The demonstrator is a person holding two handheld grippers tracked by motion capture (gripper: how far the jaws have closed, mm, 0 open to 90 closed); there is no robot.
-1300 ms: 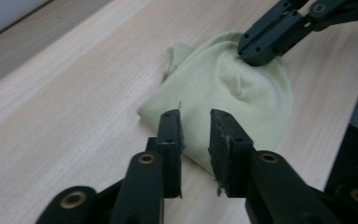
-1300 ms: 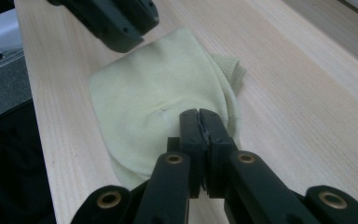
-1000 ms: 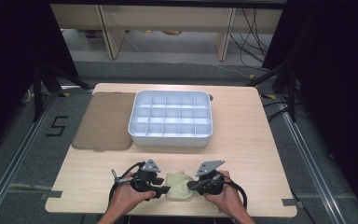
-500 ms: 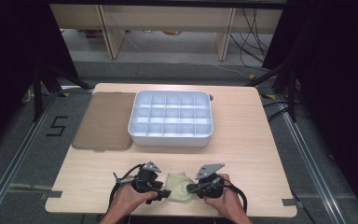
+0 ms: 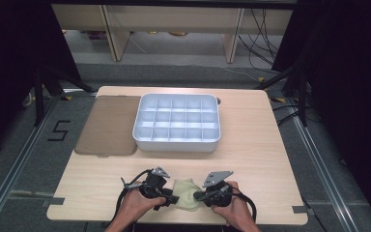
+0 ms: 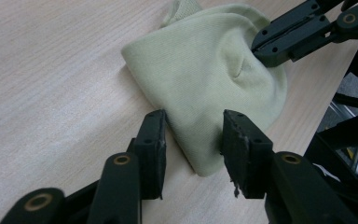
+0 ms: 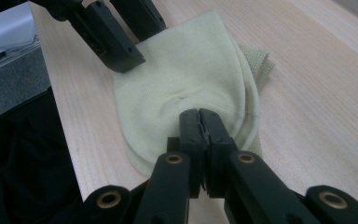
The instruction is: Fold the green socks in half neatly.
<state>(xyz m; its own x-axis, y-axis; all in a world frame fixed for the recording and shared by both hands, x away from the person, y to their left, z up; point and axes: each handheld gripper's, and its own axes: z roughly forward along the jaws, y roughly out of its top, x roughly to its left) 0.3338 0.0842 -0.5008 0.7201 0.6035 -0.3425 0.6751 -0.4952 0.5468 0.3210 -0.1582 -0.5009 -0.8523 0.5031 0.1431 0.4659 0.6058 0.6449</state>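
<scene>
While the right gripper (image 7: 199,122) pinches the soft, limp cloth (image 6: 209,79) at the table's near edge, the left gripper (image 6: 193,128) straddles its corner, jaws apart.

Left black hand-held gripper (image 6: 193,133): two flat matte-black jaw bars, each pivoted on a link arm with a brass-coloured rivet; the inner pad faces are worn and frayed at the edges. Right black hand-held gripper (image 7: 199,122): the same build, with brass rivets at the link joints and small round screw holes along the jaw bars. From above, each gripper body carries a grey three-cornered plate on top, and a black cable loops out from its rear. The person's forearms are bare, with no sleeves visible.
</scene>
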